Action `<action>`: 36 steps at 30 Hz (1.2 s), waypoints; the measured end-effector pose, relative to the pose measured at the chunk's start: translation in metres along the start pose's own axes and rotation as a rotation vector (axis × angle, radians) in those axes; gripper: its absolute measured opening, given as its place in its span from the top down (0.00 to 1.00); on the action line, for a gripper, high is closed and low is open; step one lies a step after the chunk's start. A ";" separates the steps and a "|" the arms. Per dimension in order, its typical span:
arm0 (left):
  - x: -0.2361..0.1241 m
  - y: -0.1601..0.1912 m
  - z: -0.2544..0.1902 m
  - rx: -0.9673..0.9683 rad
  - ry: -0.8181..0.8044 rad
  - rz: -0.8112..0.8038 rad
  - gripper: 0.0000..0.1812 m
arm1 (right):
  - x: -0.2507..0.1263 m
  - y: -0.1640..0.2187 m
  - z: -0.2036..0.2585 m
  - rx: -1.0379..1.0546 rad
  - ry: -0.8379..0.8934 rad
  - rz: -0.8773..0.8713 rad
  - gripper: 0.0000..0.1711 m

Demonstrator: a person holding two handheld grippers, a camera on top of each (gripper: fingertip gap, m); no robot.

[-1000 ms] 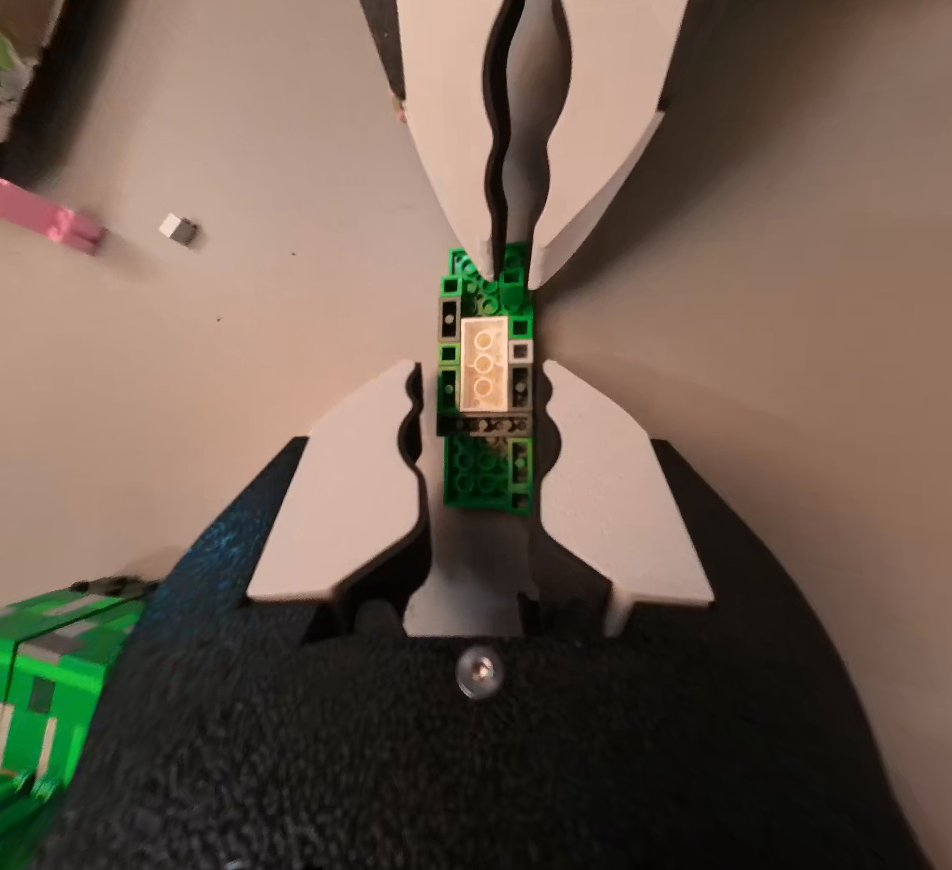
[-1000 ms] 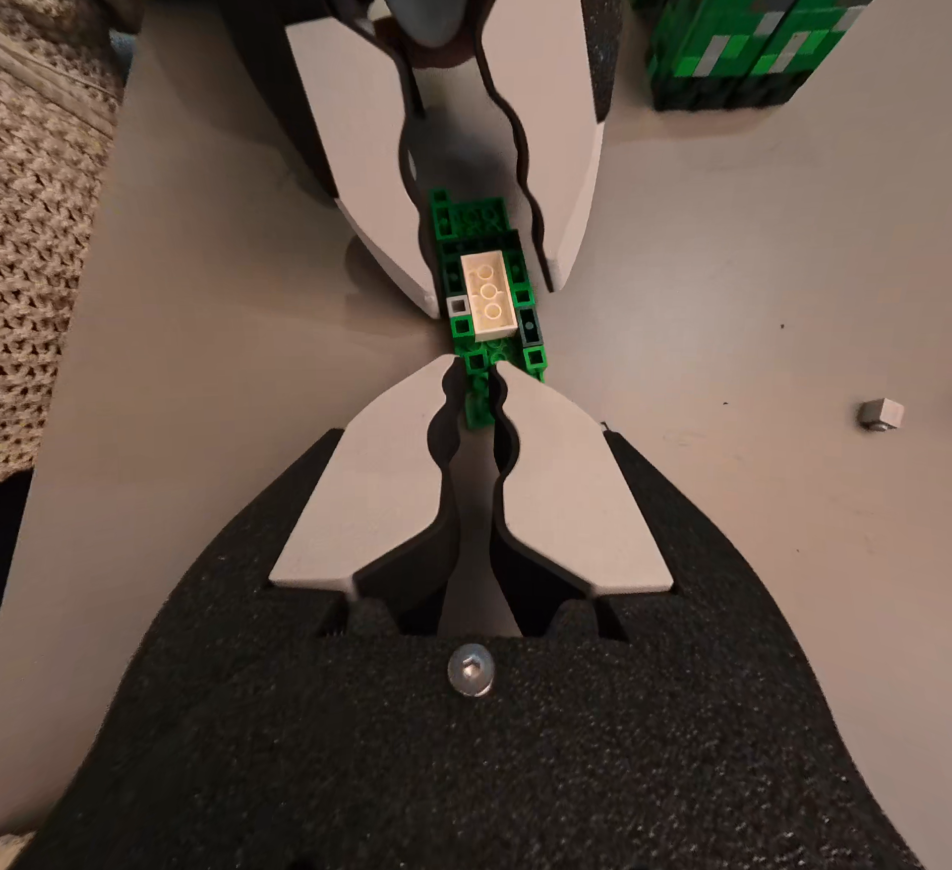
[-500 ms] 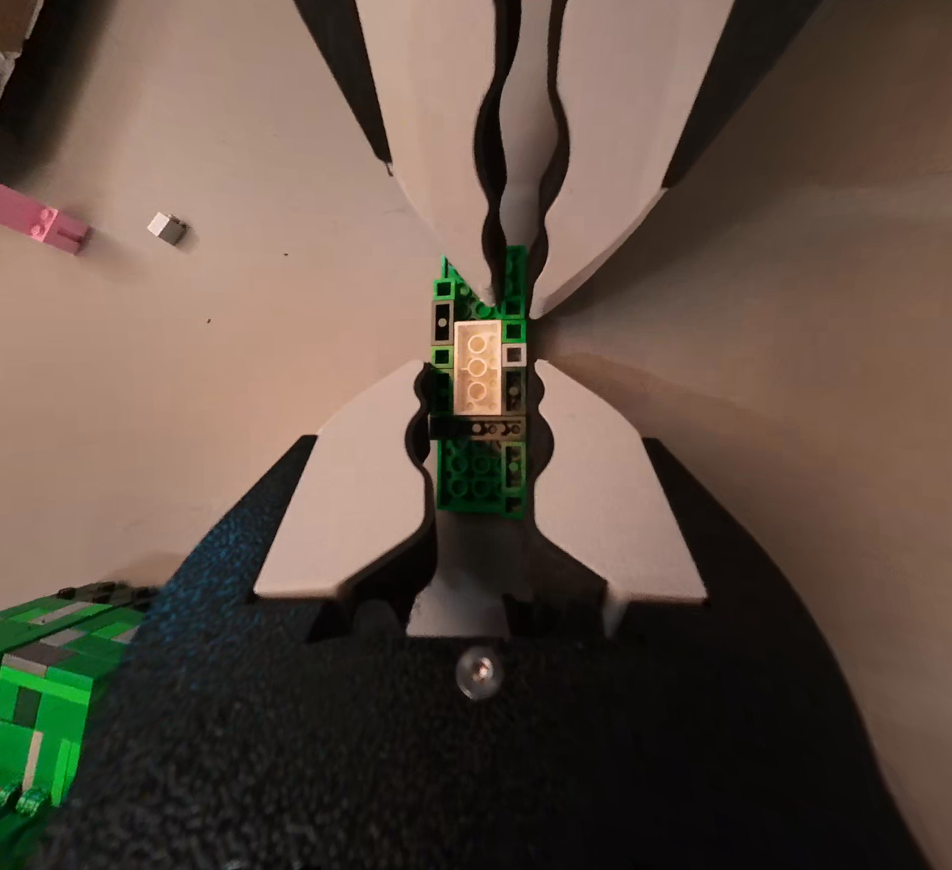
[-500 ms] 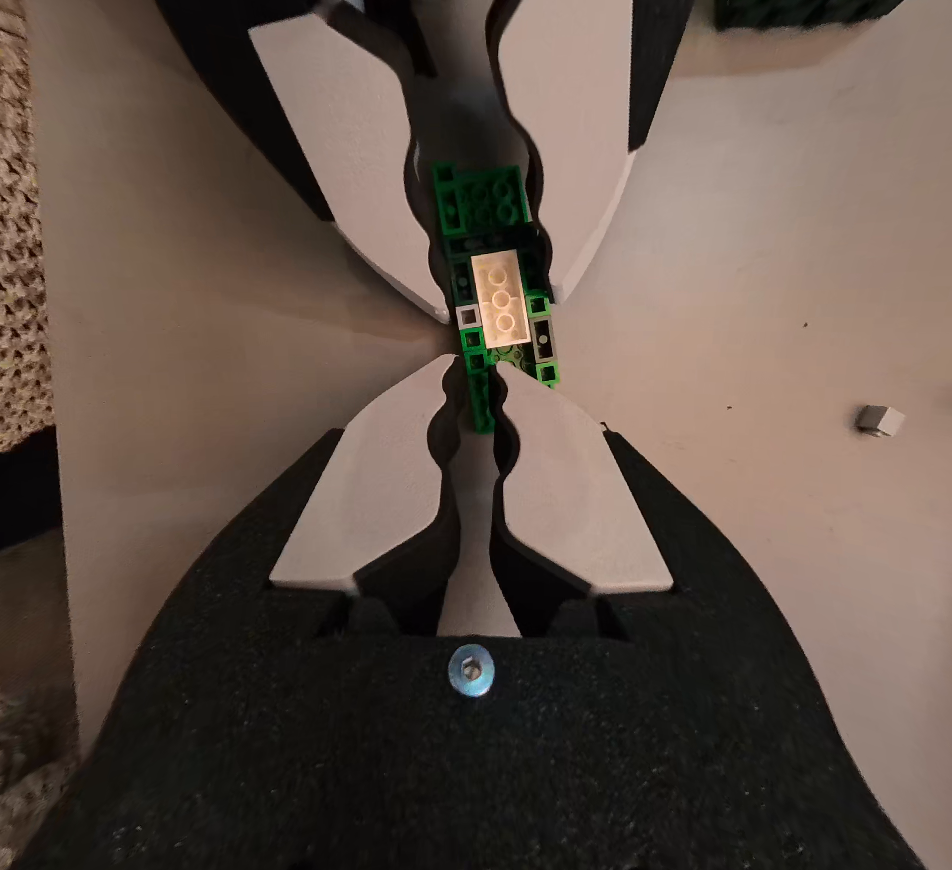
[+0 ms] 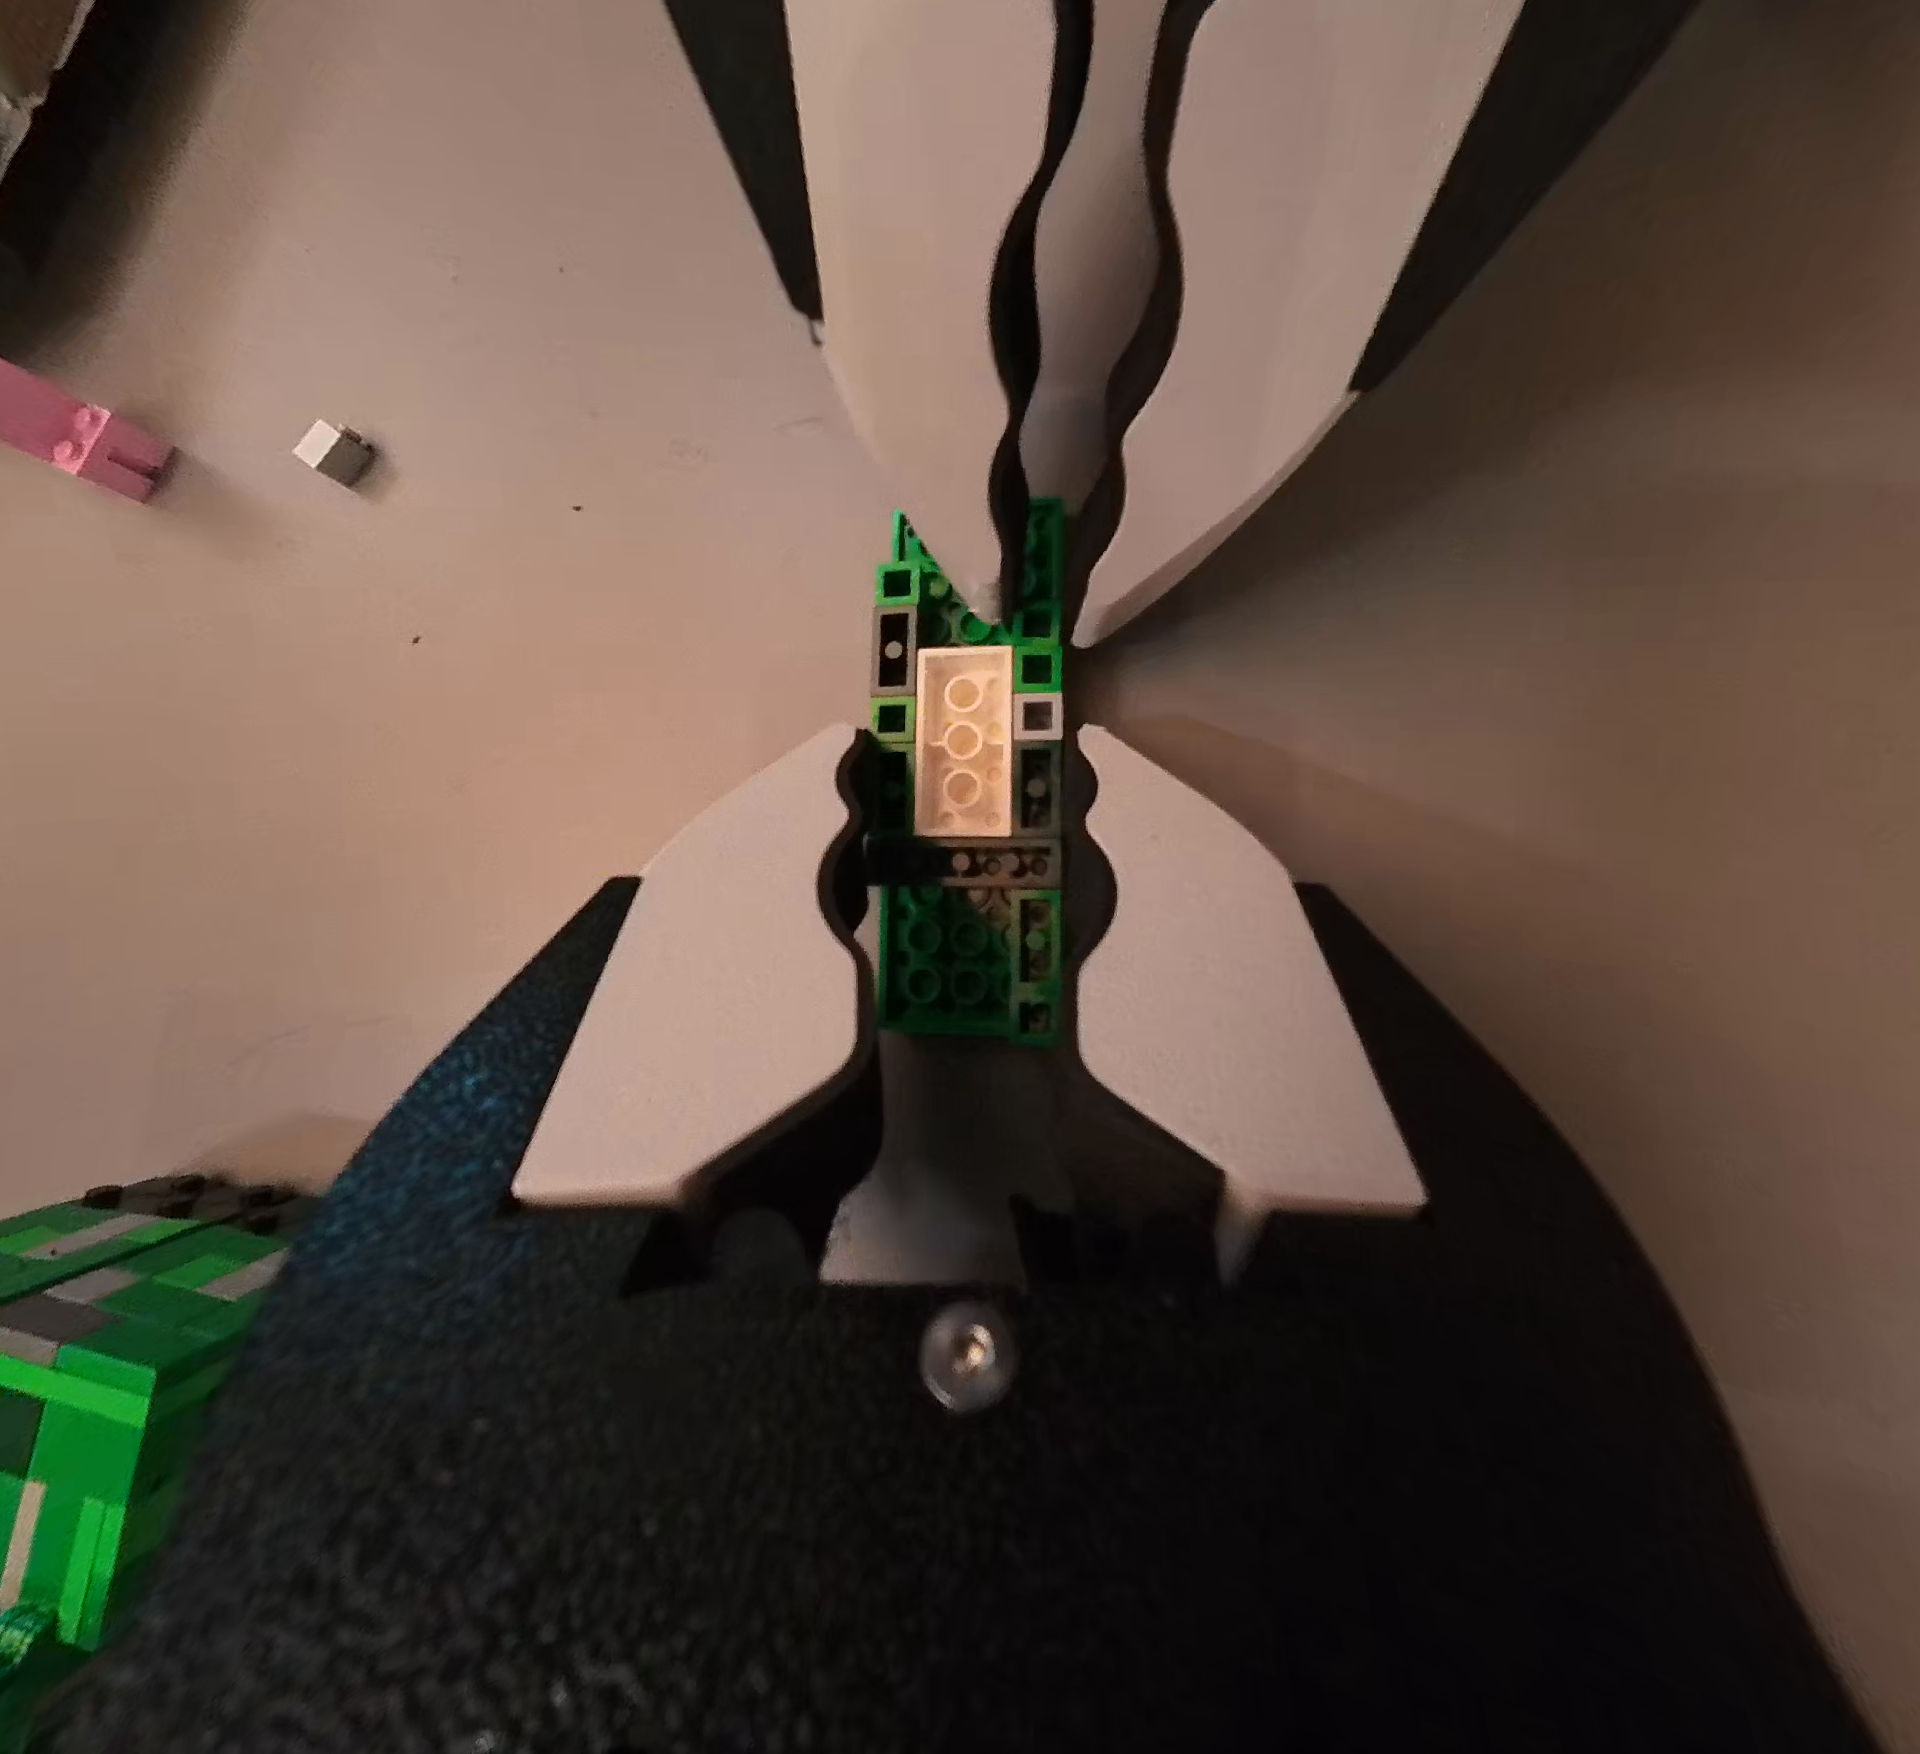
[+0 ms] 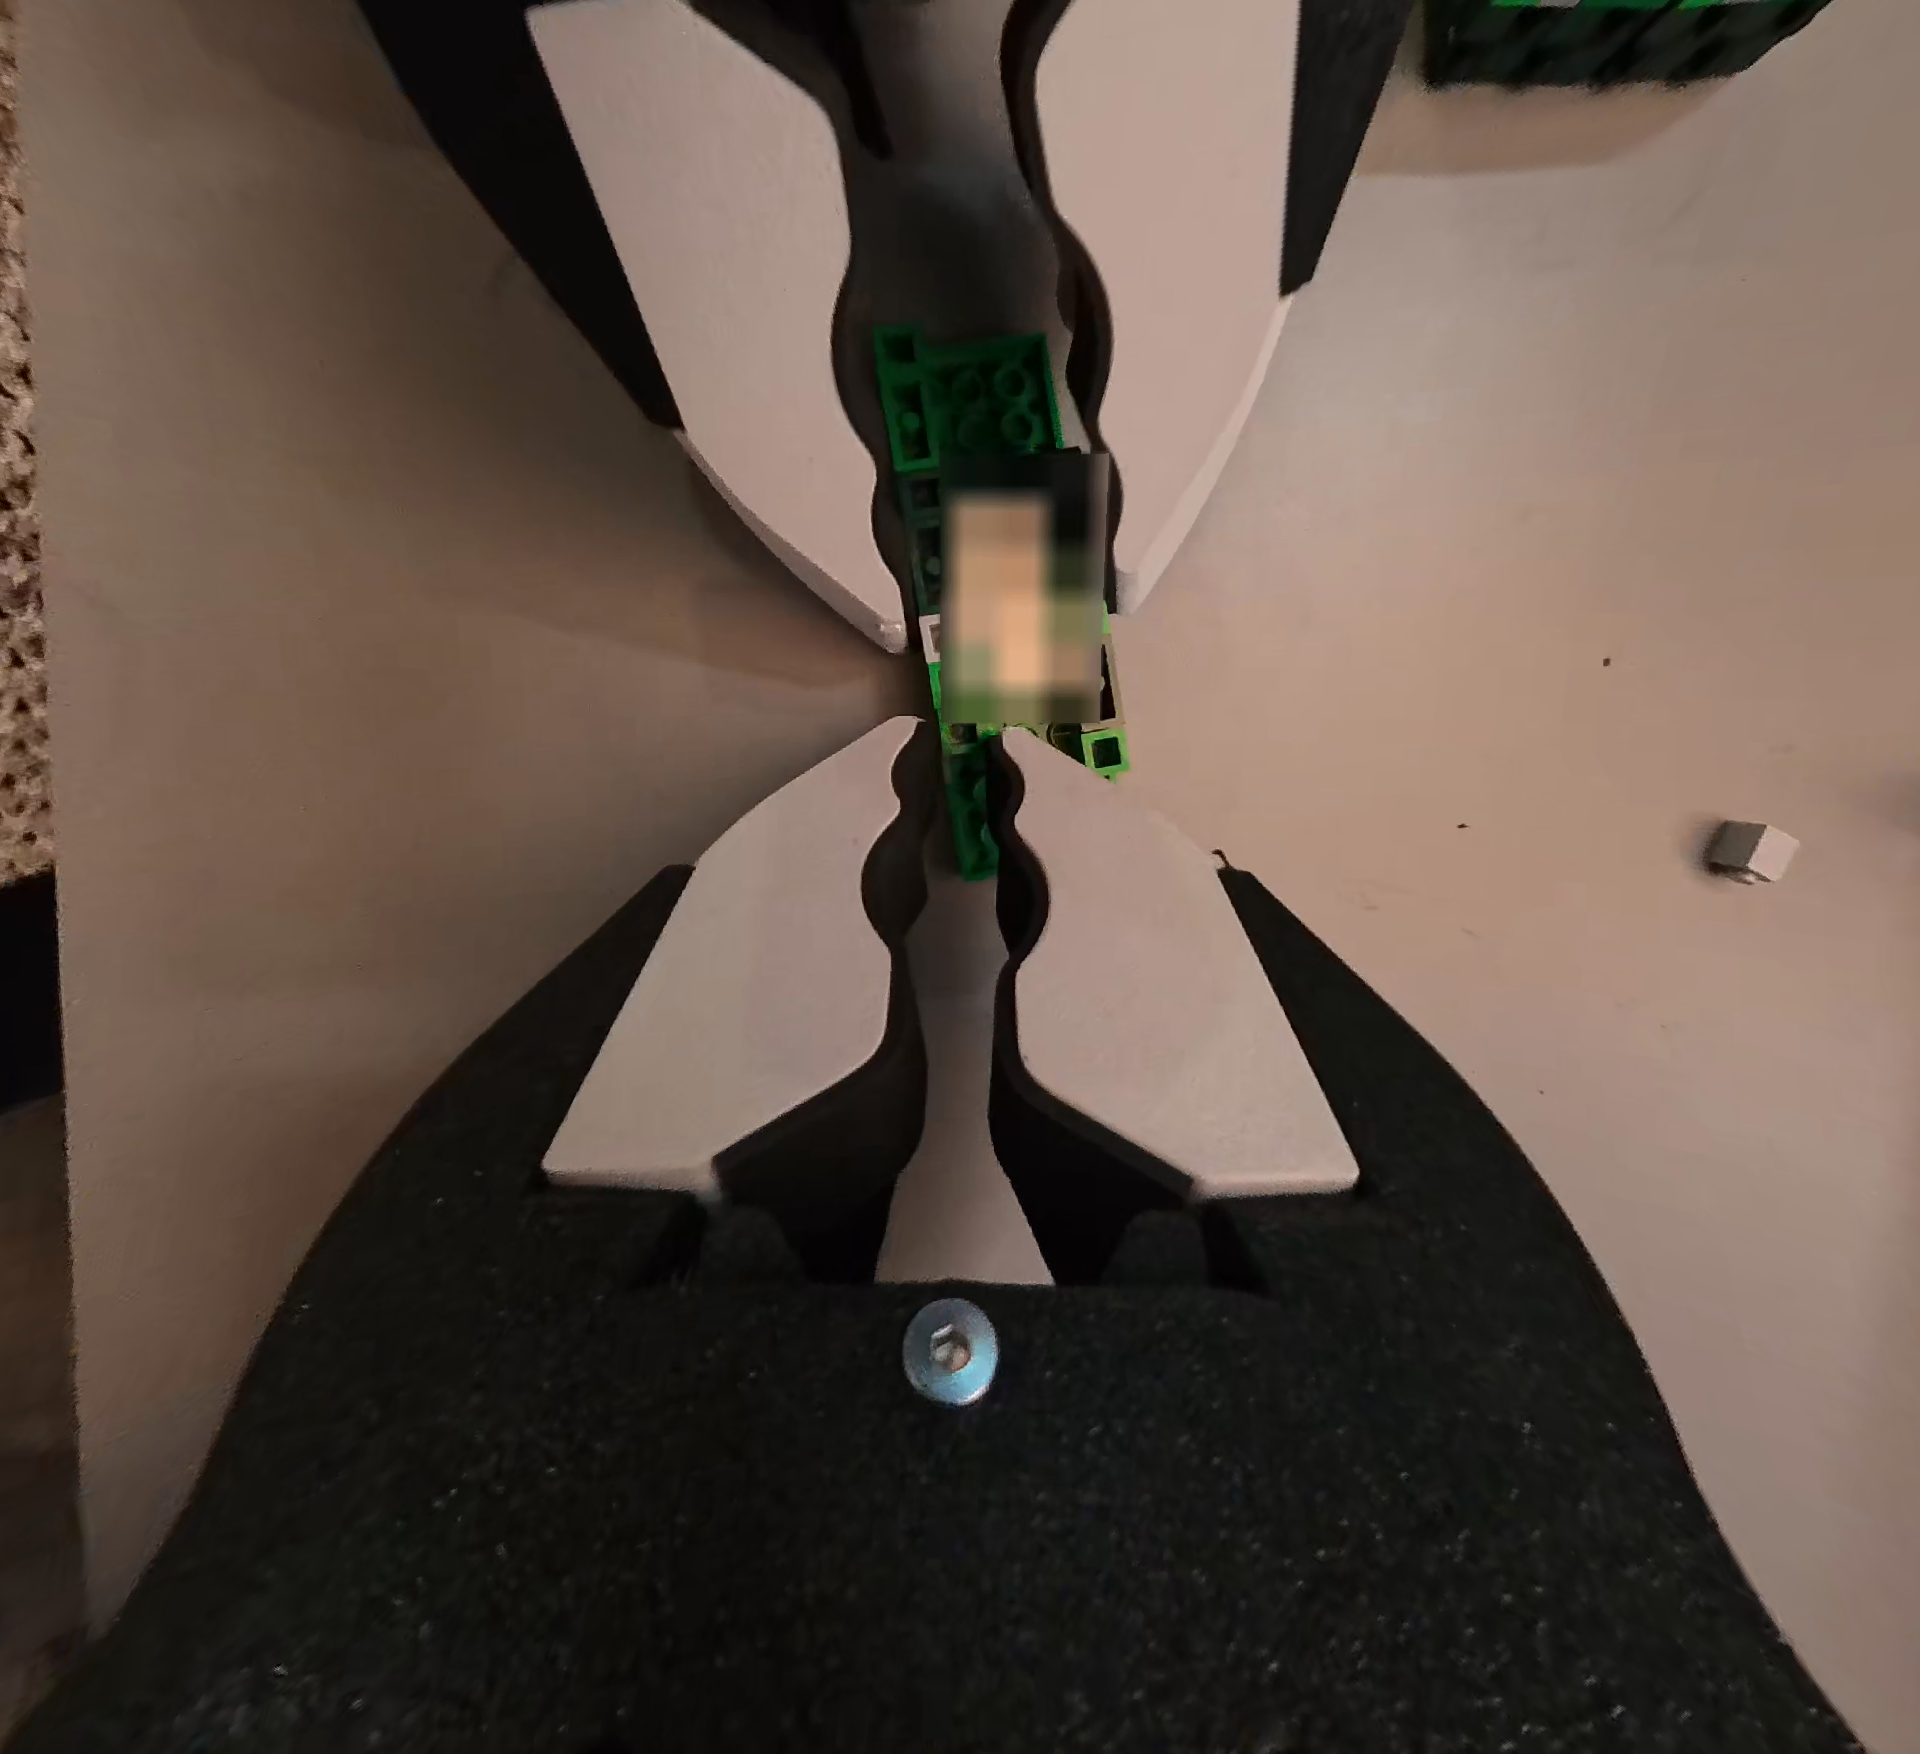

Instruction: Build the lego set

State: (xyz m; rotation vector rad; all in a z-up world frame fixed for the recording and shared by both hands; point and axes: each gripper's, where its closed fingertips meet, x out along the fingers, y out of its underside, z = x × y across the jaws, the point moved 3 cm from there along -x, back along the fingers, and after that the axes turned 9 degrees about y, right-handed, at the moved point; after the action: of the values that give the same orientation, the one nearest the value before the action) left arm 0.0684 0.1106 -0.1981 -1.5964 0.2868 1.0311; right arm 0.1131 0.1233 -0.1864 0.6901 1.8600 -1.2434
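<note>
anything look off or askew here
Nothing looks broken or spilled. Both grippers, left and right, clamp the green assembly from opposite ends. A grey piece lies loose on the table.

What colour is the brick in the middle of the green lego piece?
Cream white brick, set in the green lego piece; clearest in the left wrist view.

Two grippers being counted: left gripper (image 5: 966, 748), right gripper (image 6: 961, 748). Four white fingers being seen in each wrist view, two near, two far.

One long green lego assembly (image 5: 971, 966) being counted between fingers; one cream brick (image 5: 964, 754) being carried on top of it, three round marks showing.

One large green block build (image 5: 83, 1372) being counted, near left in left wrist view.

One small grey cube piece (image 5: 335, 452) being counted, far left.

One pink piece (image 5: 78, 442) being counted at far left edge.

One beige table (image 5: 416, 769) being counted.
</note>
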 end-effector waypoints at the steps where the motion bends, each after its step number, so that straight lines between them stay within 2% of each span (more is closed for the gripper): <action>1: 0.000 0.000 0.000 0.002 -0.001 0.000 0.81 | 0.000 0.001 0.001 0.010 -0.002 -0.015 0.94; 7: 0.000 0.000 0.000 0.006 -0.001 -0.011 0.81 | -0.014 0.004 0.001 0.010 0.104 -0.164 0.85; 10: -0.001 0.000 0.001 0.017 -0.014 -0.014 0.81 | -0.021 0.010 0.001 -0.032 0.239 -0.247 0.84; 14: -0.009 -0.004 0.004 -0.024 -0.004 -0.049 0.81 | -0.032 0.006 0.004 -0.091 0.411 -0.413 0.74; 17: -0.022 -0.011 0.001 -0.080 0.064 -0.122 0.81 | -0.033 0.004 0.005 -0.247 0.594 -0.398 0.74; 20: -0.035 -0.014 -0.002 -0.081 0.079 -0.137 0.81 | -0.032 -0.002 0.007 -0.461 0.768 -0.323 0.79; 24: -0.049 -0.014 -0.009 -0.081 0.103 -0.151 0.81 | -0.028 -0.016 0.011 -0.643 0.877 -0.283 0.84; 27: -0.058 -0.010 -0.010 -0.084 0.086 -0.153 0.81 | -0.025 -0.026 0.011 -0.745 0.958 -0.251 0.95; 36: -0.092 0.007 -0.012 -0.067 0.016 -0.169 0.80 | -0.013 -0.058 0.016 -0.829 1.118 -0.278 0.96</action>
State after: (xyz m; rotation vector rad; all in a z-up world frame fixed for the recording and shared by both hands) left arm 0.0158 0.0663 -0.1357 -1.6598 0.1269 0.9065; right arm 0.0803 0.0864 -0.1498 0.6934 3.1440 -0.0095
